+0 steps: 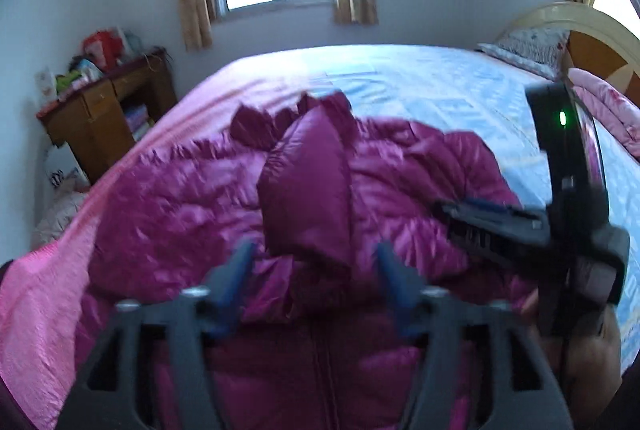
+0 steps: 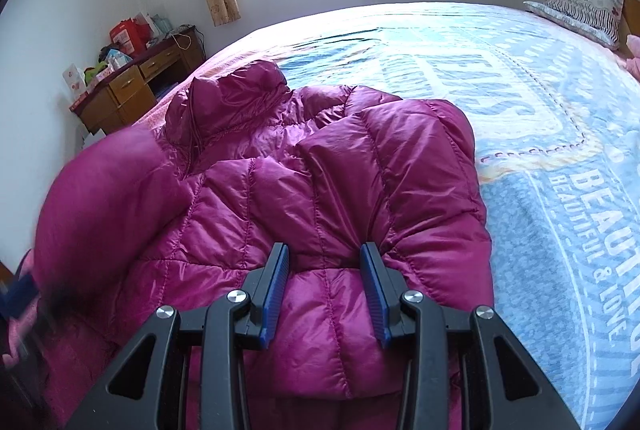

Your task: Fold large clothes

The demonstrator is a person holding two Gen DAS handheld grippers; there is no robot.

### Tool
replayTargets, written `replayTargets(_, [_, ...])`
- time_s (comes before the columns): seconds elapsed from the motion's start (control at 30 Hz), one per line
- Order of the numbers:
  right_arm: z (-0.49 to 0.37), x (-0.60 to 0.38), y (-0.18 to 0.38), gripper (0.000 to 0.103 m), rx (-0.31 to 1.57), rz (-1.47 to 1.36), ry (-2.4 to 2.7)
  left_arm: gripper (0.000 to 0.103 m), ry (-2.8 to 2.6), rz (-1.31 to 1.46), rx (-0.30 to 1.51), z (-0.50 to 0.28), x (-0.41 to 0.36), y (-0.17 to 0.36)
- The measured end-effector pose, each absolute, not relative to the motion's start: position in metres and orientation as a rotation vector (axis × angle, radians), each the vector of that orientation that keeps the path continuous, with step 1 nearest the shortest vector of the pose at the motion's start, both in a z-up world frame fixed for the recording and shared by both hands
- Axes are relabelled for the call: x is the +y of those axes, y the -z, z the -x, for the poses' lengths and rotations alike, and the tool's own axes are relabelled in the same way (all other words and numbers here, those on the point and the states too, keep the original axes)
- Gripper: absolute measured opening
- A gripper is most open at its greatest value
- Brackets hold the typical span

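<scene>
A magenta puffy down jacket [image 2: 320, 182] lies spread on the bed, its hood [image 2: 232, 90] pointing toward the window. One sleeve [image 1: 308, 182] lies folded across the jacket's middle. My left gripper [image 1: 316, 250] hovers just above the jacket's zipper area, blurred, jaws wide and open with nothing pinched between the blue pads. My right gripper [image 2: 325, 254] is shut on a puffed fold of the jacket near its right side, with fabric bunched between the pads. In the left wrist view the right gripper [image 1: 444, 208] reaches in from the right onto the jacket.
A blue printed sheet [image 2: 520, 110] covers the bed to the right of the jacket, and a pink cover [image 1: 48, 310] hangs over the left edge. A cluttered wooden desk [image 1: 104, 118] stands by the left wall. A pillow [image 2: 580, 10] and a folded pink quilt [image 1: 608, 110] lie by the headboard.
</scene>
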State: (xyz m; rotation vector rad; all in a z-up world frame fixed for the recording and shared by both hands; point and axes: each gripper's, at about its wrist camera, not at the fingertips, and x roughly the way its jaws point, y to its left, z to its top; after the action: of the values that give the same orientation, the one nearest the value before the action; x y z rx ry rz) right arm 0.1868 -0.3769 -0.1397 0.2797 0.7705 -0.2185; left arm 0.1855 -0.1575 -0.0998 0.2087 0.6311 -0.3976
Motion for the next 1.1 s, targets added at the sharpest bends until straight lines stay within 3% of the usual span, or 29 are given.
replayTargets(0.1, [-0.186, -0.382, 0.141, 0.039, 0.761, -0.319, 0.204, 0.096, 0.411, -0.186, 0.606, -0.160, -0.139, 0.099])
replayTargets(0.17, [-0.185, -0.385, 0.141, 0.039, 0.755, -0.342, 0.194, 0.099, 0.411, -0.166, 0.607, -0.155, -0.124, 0.097])
replayTargets(0.53, [-0.149, -0.396, 0.126, 0.039, 0.681, -0.573, 0.156, 0.099, 0.205, -0.063, 0.664, -0.206, -0.062, 0.106])
replayTargets(0.8, [-0.151, -0.307, 0.088, 0.039, 0.698, -0.292, -0.030, 0.099, 0.089, -0.085, 0.677, -0.248, -0.067, 0.111])
replayTargets(0.97, [-0.171, -0.287, 0.125, 0.039, 0.841, -0.199, -0.007, 0.099, -0.022, -0.107, 0.751, -0.275, -0.062, 0.135])
replayTargets(1.1, [-0.171, -0.298, 0.138, 0.038, 0.835, -0.255, -0.027, 0.103, -0.060, -0.025, 0.827, -0.286, -0.043, 0.159])
